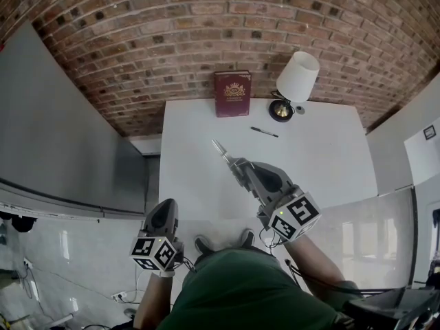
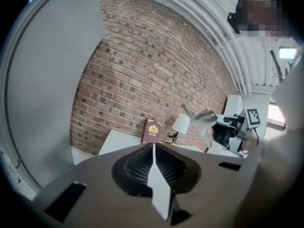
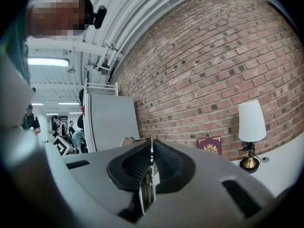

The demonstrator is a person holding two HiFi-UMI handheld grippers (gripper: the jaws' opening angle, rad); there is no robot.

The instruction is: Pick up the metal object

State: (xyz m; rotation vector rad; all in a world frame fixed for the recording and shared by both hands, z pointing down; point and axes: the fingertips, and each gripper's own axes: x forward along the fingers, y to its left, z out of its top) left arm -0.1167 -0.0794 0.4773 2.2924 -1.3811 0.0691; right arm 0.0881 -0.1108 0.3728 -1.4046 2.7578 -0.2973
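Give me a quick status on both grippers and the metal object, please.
Right gripper shut on the metal object, held above the white table. Left gripper shut, empty. Nothing in the way; pen lies apart.

You have open desk (image 1: 323,163) around your right tool (image 1: 234,163); at the brick wall (image 1: 206,33) stand a book (image 1: 232,93) and lamp (image 1: 294,81), a pen (image 1: 264,132) before them. A grey panel (image 1: 62,136) seemingly closes your left.

My thin, flat, silvery metal piece (image 3: 146,190) stands edge-on, pinched between the jaws of my right gripper (image 3: 152,146).
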